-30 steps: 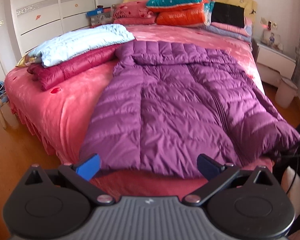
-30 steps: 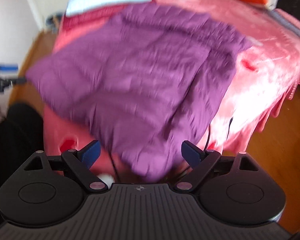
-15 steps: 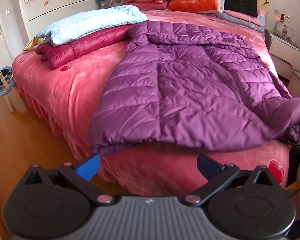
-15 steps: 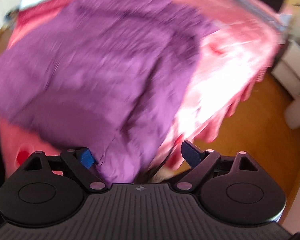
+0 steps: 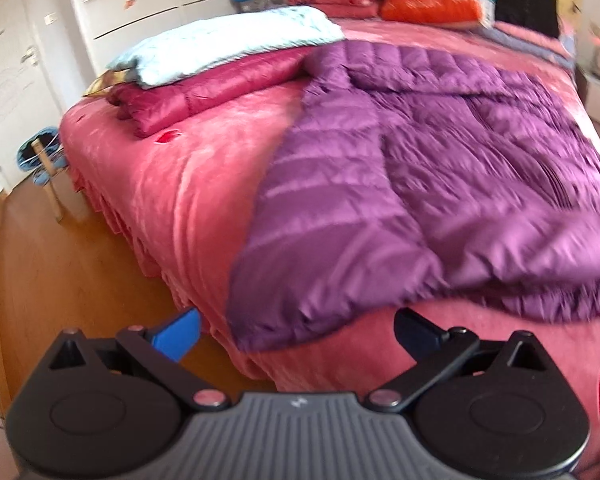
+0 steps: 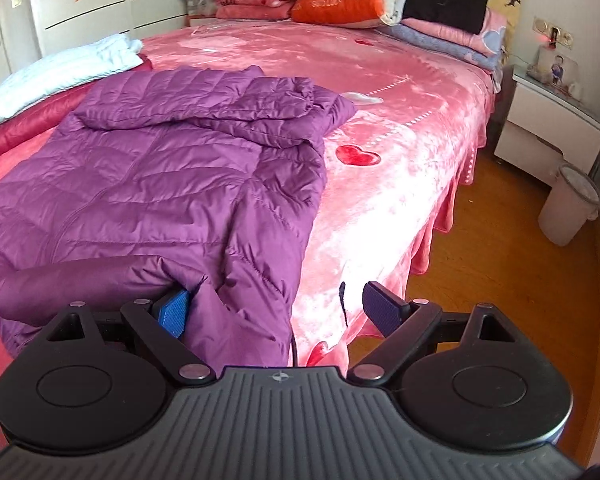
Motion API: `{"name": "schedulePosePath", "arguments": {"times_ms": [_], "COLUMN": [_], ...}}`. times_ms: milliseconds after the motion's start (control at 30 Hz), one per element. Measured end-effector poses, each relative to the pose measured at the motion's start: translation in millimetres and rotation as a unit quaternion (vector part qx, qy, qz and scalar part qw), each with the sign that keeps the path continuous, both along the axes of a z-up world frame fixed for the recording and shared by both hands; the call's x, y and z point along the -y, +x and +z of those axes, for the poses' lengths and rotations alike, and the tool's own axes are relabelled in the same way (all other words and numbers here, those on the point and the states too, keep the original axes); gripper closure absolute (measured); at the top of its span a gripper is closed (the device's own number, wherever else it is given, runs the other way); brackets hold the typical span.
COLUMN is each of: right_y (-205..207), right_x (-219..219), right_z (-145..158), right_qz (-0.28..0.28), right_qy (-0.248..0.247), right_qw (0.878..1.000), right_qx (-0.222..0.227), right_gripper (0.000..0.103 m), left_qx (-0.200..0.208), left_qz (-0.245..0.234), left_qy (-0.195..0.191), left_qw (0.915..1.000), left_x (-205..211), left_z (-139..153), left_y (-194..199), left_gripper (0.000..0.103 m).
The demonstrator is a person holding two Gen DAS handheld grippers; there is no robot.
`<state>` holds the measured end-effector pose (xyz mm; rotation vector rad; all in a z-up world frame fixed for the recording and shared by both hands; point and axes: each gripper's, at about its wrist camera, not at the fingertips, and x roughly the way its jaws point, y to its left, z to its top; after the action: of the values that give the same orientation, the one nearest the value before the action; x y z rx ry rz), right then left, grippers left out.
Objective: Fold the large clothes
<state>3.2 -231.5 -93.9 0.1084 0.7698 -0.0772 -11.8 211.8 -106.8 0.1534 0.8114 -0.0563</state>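
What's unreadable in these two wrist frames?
- Left wrist view: purple jacket motion-blurred; its right side cut off by the frame edge.
- Right wrist view: jacket's near hem hidden behind the right gripper.
- Right wrist view: photo on the nightstand too small.

We count one purple down jacket [image 6: 148,184] | one folded maroon jacket [image 5: 204,92] | one pale blue jacket [image 5: 228,46] | two orange pillows [image 6: 340,4] | one nightstand [image 6: 548,128] | one bin [image 6: 570,204] | two grippers: left gripper [image 5: 296,334], right gripper [image 6: 278,308]

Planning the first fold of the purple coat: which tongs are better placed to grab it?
Right tongs: open, with the coat sleeve already between the fingers. Left tongs hover short of the hem.
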Motion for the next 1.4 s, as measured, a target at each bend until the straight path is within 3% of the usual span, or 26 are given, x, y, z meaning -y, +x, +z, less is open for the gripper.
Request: {"name": "schedulePosePath", "arguments": {"times_ms": [233,300,400,467,533,667,733,833,933,1000,1100,1167,1267,1300,1333,1367,1400], "right_y": [2,1,1,0,-2,-5,-5,-3,0,1,0,2,9,10,10,10,8], "right_x": [8,7,3,-3,-13,-29,-37,-50,-51,-43,-30,-27,-31,-34,-36,-38,-39], "right_z": [-4,-4,-7,-9,-11,-17,-22,-35,-43,-42,-40,-43,-53,-56,-57,-57,-57], "right_qz": [0.008,0.017,0.037,0.057,0.078,0.114,0.126,0.142,0.132,0.108,0.088,0.081,0.083,0.085,0.088,0.092,0.097], "right_qy": [0.030,0.040,0.059,0.057,0.047,0.011,-0.011,-0.048,-0.061,-0.053,-0.027,-0.025,-0.042,-0.048,-0.051,-0.050,-0.044], "right_qw": [0.999,0.998,0.996,0.994,0.992,0.986,0.982,0.972,0.969,0.974,0.979,0.979,0.972,0.971,0.971,0.971,0.972], "right_qx": [-0.026,-0.034,-0.057,-0.073,-0.088,-0.121,-0.142,-0.183,-0.199,-0.194,-0.181,-0.185,-0.214,-0.217,-0.217,-0.214,-0.211], "right_gripper": [0.000,0.000,0.000,0.000,0.000,0.000,0.000,0.000,0.000,0.000,0.021,0.021,0.002,0.003,0.005,0.016,0.038], "left_qx": [0.008,0.024,0.041,0.048,0.051,0.061,0.068,0.062,0.057,0.052,0.036,0.027,0.018,0.014,0.011,0.011,0.010], "left_qz": [0.057,0.065,0.071,0.075,0.078,0.098,0.117,0.138,0.133,0.124,0.114,0.109,0.106,0.106,0.105,0.102,0.097], "left_qy": [-0.020,-0.032,-0.055,-0.068,-0.067,-0.075,-0.089,-0.120,-0.107,-0.096,-0.084,-0.072,-0.066,-0.069,-0.071,-0.074,-0.078], "left_qw": [0.9981,0.9971,0.9951,0.9937,0.9934,0.9905,0.9868,0.9812,0.9836,0.9862,0.9892,0.9911,0.9920,0.9919,0.9919,0.9920,0.9921], "left_x": [-7,-5,-3,-1,4,0,-8,-23,-22,-18,-15,-13,-13,-13,-14,-14,-14], "left_z": [-5,-2,2,3,3,7,10,11,5,1,-5,-9,-15,-16,-17,-17,-16], "left_y": [28,33,39,42,44,46,47,52,53,52,55,59,63,63,63,62,61], "left_gripper": [0.001,0.005,0.020,0.036,0.044,0.075,0.085,0.085,0.085,0.085,0.080,0.075,0.074,0.074,0.075,0.081,0.084]}}
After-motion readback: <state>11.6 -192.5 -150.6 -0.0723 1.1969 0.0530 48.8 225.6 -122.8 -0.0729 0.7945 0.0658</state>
